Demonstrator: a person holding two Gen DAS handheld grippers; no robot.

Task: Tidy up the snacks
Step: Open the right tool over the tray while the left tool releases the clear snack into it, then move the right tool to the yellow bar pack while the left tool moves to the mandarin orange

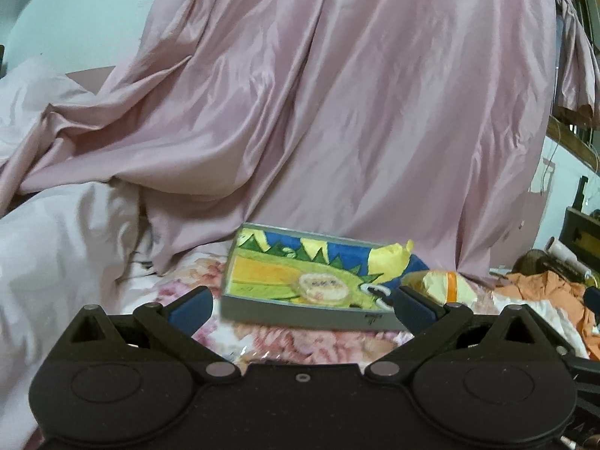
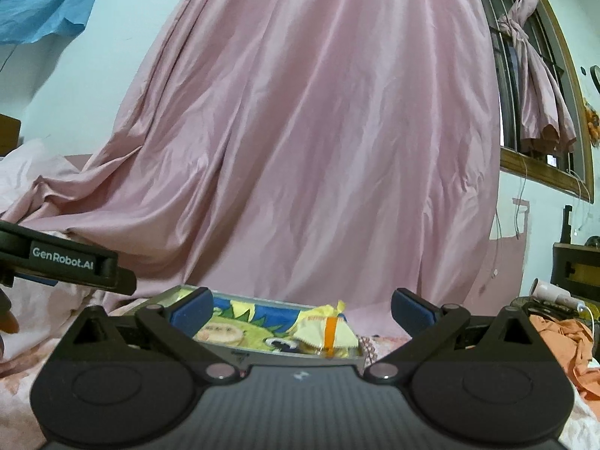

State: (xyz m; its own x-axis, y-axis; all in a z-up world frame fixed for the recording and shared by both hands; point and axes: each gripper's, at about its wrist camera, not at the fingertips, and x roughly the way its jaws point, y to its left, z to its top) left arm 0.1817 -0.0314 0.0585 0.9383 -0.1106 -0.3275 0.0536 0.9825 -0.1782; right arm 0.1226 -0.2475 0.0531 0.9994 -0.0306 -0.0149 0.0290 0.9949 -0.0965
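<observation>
Both jaws wide, short of tray [image 1: 300, 315] rim.

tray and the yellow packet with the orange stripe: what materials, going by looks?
Tray: grey rim with flat, matte walls and crisp edges, probably thin metal or hard plastic; the cartoon floor looks printed.
Yellow packet: thin plastic film wrapper, likely; it is crinkled, with a twisted, pinched end and a slight sheen.

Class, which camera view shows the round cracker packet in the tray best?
The left wrist view: the round cracker packet lies unobstructed in the tray. In the right wrist view, the right gripper's finger hides part of it.
</observation>
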